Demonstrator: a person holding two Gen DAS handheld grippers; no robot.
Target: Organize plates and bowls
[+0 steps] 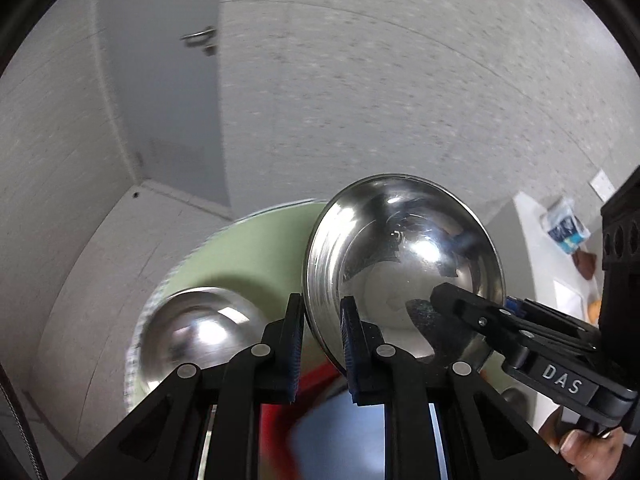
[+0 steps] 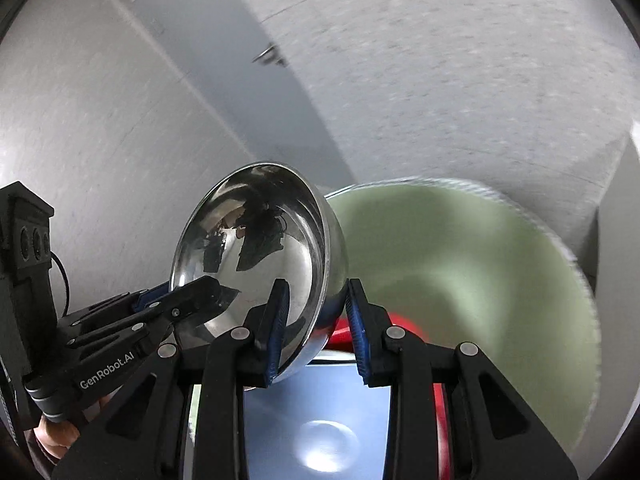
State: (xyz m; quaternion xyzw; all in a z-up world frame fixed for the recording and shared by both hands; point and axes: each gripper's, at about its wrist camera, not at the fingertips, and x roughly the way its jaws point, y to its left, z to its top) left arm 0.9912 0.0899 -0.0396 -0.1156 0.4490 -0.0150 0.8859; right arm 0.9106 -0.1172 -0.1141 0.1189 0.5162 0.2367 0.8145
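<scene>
Both grippers clamp the rim of one steel bowl point(image 1: 404, 264): the left gripper point(image 1: 322, 344) at its near edge, the right gripper point(image 2: 316, 328) at the opposite side. The bowl hangs tilted above a green plate point(image 2: 472, 280). A second steel bowl point(image 1: 200, 332) rests on that plate.

Green plate point(image 2: 460, 280) motion-blurred (rim smeared), lower edge hidden behind claws.
</scene>
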